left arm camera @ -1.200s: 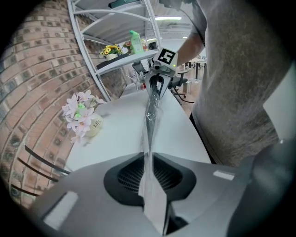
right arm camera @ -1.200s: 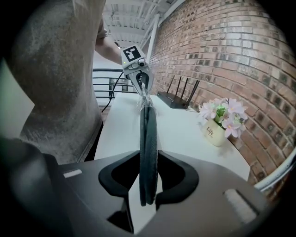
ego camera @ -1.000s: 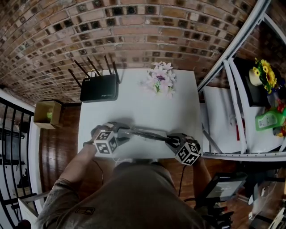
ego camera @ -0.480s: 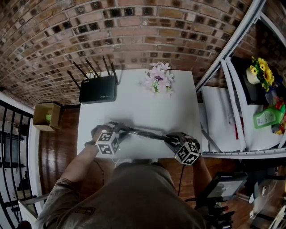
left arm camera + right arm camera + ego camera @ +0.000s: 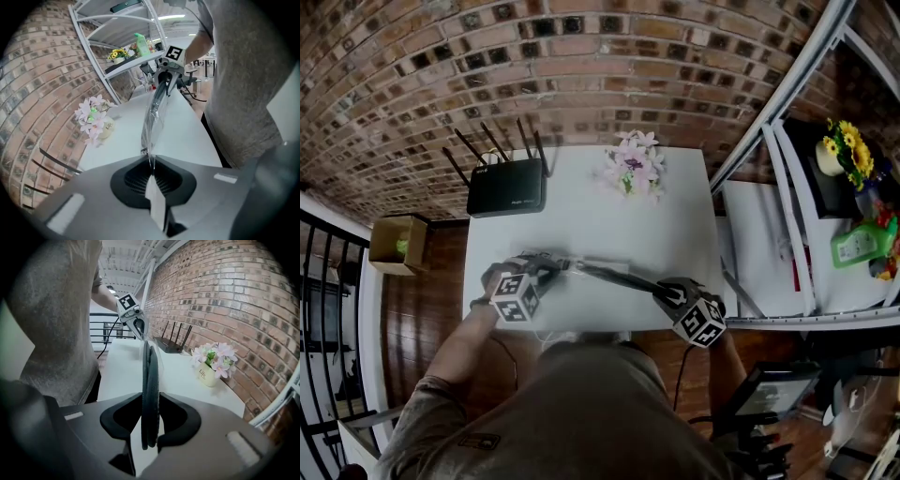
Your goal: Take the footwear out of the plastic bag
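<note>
**Item:** footwear [image 5: 150, 394], a flat dark pair lying sole to sole inside a clear plastic bag [image 5: 153, 119].

**Location:** lower centre of the head view, strung between the two grippers over the near part of the white table [image 5: 591, 220].

**Left gripper [image 5: 551, 266]:** the jaws have just been closing and are now clenched on a thin edge of the bag film only.

**Right gripper [image 5: 662, 290]:** the jaws grasp the end of the pair, probably through the film, though the plastic is hard to see there.

**Handling:** judged light. The soles look flexible rather than rigid. The film is thin and slippery, and liable to slide out of the pinch or tear. It is best to hold the soles by their end and the bag by its free edge.

**Clearance:**
- The table edge and the person's body lie close at the bottom of the frame.
- The router [image 5: 507, 186] at upper left and the flowers [image 5: 635, 167] at upper centre are well apart from the work.
- The shelf rack [image 5: 787, 141] stands to the right.
- There is open table room above and to the left.
</note>
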`<state>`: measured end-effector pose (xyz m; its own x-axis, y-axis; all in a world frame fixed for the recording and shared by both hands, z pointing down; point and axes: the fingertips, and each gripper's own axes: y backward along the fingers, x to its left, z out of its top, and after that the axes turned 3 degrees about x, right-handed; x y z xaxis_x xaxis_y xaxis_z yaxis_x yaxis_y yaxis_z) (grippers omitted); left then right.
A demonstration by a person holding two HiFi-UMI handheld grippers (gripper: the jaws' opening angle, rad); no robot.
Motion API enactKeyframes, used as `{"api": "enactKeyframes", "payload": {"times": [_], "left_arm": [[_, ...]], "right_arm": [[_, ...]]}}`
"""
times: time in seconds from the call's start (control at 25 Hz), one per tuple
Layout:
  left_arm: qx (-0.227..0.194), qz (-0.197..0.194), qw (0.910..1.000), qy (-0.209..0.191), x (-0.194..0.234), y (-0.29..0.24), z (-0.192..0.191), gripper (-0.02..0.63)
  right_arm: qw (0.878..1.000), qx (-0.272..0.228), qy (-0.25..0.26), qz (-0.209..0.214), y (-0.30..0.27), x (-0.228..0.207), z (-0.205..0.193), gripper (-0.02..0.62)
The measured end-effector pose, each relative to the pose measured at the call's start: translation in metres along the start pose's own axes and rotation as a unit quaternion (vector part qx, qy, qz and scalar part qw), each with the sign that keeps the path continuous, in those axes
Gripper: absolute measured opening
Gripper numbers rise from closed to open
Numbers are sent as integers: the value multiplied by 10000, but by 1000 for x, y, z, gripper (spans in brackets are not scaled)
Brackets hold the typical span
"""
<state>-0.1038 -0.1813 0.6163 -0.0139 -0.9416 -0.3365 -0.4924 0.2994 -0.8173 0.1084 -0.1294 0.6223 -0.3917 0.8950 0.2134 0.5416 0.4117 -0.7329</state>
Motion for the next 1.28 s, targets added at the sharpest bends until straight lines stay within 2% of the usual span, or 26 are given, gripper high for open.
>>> {"api": "enactKeyframes", "payload": {"times": [0.4, 0.72, 0.88, 1.08, 1.28], "left_arm": [[176, 251, 9990, 336, -3, 6, -32, 2], [176, 450, 9975, 514, -9, 6, -43, 2], [153, 496, 9970, 576, -17, 0, -45, 3], [116, 504, 9966, 643, -27, -6, -44, 2], [120, 487, 9962, 706, -37, -16, -44, 3]], "right_arm": [[9979, 59, -501, -414, 21, -4, -24, 121], [9899, -41, -1092, -904, 39, -12, -30, 121], [9826, -48, -1369, -1257, 44, -17, -35, 121], [9658, -20, -1873, -1795, 53, -29, -41, 121], [9571, 55, -2129, -1967, 48, -24, -42, 121]]}}
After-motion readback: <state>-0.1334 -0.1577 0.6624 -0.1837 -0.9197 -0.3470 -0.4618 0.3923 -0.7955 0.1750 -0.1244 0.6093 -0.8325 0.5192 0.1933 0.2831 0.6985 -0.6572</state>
